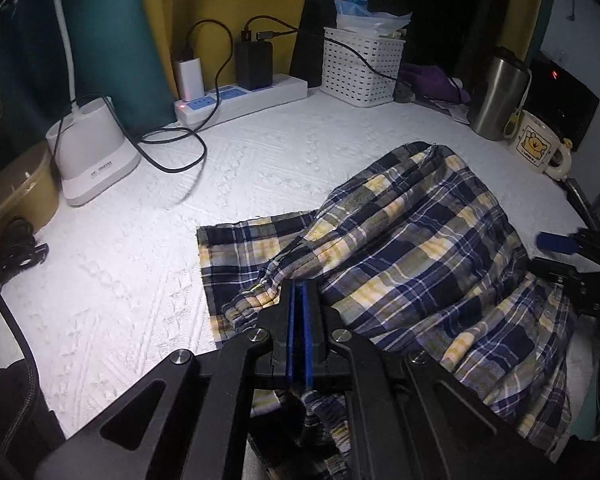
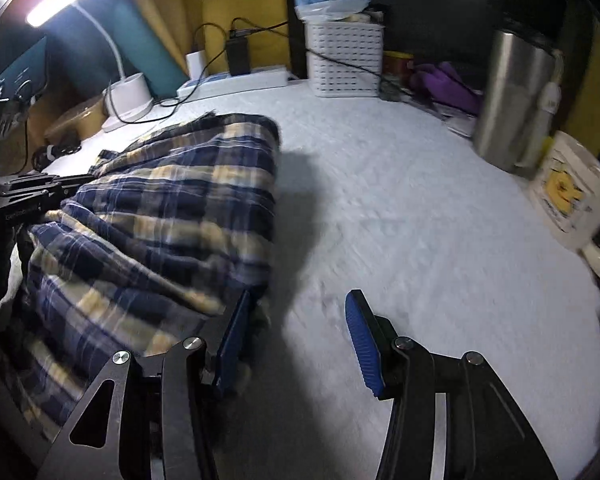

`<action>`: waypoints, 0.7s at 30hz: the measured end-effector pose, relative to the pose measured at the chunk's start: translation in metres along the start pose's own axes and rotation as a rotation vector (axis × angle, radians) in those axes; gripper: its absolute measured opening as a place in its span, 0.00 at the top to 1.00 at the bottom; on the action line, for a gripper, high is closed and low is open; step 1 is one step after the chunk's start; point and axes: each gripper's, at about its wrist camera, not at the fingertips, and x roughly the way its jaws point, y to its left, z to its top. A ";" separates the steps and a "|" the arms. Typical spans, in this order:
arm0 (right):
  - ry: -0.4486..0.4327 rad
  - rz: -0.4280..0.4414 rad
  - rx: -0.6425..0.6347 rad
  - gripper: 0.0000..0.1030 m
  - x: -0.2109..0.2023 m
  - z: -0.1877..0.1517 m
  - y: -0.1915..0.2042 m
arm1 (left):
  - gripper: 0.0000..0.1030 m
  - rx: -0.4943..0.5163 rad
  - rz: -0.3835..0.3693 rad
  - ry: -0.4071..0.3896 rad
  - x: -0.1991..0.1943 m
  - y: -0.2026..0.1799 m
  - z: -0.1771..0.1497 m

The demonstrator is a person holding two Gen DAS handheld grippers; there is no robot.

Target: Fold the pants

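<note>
Currently L gripper (image 1: 300,292) clamped on pants (image 1: 412,240) waistband, cloth bunched on white cover (image 1: 140,264). R gripper (image 2: 296,320) jaws apart, nothing between; pants touch its left pad.

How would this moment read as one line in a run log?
left gripper: shut on plaid pants | right gripper: open, empty | fold unfinished

The pants (image 1: 420,240) are soft, thin cloth with checks, and they look crinkly. The table (image 1: 148,280) has a white cloth cover with a bumpy pattern. The tall cup (image 2: 512,100) is shiny, smooth metal. The basket (image 1: 360,68) is white plastic full of little holes. The mug (image 1: 536,148) looks glossy. The left gripper (image 1: 299,320) is matt black with ridged blue pads.
</note>
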 end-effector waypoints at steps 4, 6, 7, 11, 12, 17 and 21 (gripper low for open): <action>-0.040 0.035 0.051 0.50 -0.022 -0.004 -0.002 | 0.98 -0.033 -0.022 -0.026 -0.016 0.001 0.001; -0.045 0.042 0.030 0.50 -0.024 -0.008 0.005 | 0.97 -0.025 -0.029 -0.045 -0.025 -0.003 0.000; -0.030 0.034 0.017 0.50 -0.020 -0.012 0.009 | 0.97 -0.017 -0.026 -0.046 -0.028 -0.005 -0.002; -0.021 0.003 -0.019 0.50 -0.014 -0.030 0.019 | 0.97 -0.016 0.001 -0.021 -0.024 -0.004 -0.011; -0.024 -0.003 -0.024 0.50 -0.015 -0.033 0.021 | 0.97 -0.018 0.021 -0.014 -0.021 -0.001 -0.012; -0.026 -0.006 -0.023 0.50 -0.024 -0.043 0.023 | 0.97 -0.044 0.094 -0.004 -0.010 0.016 -0.012; -0.021 -0.004 0.001 0.50 -0.032 -0.049 0.023 | 0.97 -0.070 0.069 -0.044 -0.032 0.019 -0.008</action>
